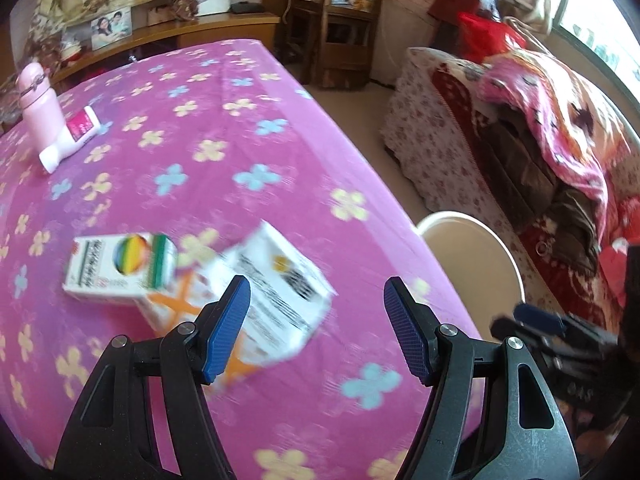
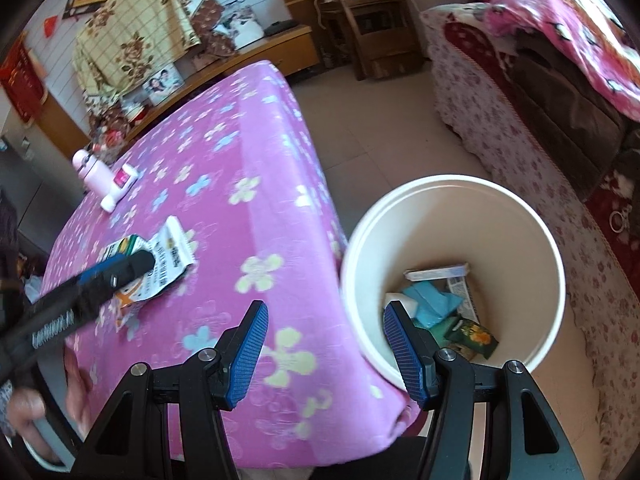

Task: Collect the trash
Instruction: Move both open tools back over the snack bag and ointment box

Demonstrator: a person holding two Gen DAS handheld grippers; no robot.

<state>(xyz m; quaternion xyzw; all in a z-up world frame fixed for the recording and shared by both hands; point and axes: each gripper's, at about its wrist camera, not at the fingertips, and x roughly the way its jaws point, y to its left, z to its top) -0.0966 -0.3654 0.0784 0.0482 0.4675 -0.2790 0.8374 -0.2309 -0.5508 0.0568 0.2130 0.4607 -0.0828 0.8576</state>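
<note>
A white carton with a rainbow circle (image 1: 120, 272) lies on the pink flowered tablecloth (image 1: 280, 140). A crumpled white and orange paper packet (image 1: 272, 292) rests against it. My left gripper (image 1: 316, 300) hovers open just above the packet, with nothing between its blue pads. The right wrist view shows the same gripper (image 2: 136, 266) over the carton (image 2: 120, 248) and packet (image 2: 172, 256). My right gripper (image 2: 326, 320) is open and empty, above the table's corner beside the white bucket (image 2: 520, 240). Several wrappers (image 2: 430, 304) lie inside the bucket.
A pink bottle (image 1: 40, 112) and a white tube with a pink label (image 1: 72, 140) lie far back on the table. The bucket (image 1: 452, 216) stands on the floor off the table's right edge. A blanket-covered sofa (image 1: 520, 140) lines the right. A hand (image 2: 28, 408) shows at lower left.
</note>
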